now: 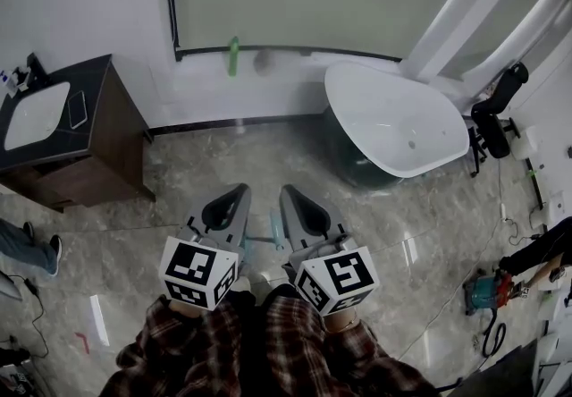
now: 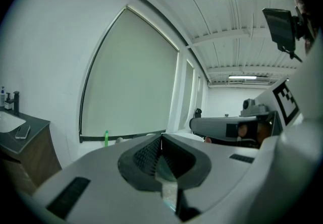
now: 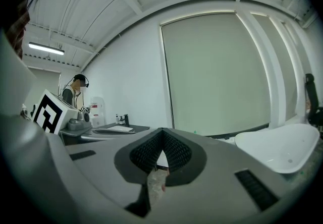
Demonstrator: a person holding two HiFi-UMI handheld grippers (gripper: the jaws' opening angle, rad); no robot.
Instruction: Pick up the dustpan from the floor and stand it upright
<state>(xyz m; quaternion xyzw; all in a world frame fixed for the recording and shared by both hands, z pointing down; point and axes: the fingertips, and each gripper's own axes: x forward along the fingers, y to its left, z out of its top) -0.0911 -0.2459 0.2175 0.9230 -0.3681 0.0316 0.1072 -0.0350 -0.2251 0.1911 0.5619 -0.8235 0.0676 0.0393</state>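
While left gripper (image 1: 239, 191) and right gripper (image 1: 287, 193) hover | fingers together, empty | teal dustpan (image 1: 274, 232) glimpsed between them

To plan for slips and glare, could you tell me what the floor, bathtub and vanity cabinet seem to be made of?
The floor looks like polished marble-look tile: grey veining, bright reflections. The bathtub seems glossy white acrylic or ceramic; smooth, with a soft sheen. The vanity cabinet appears to be brown wood or veneer, matte.
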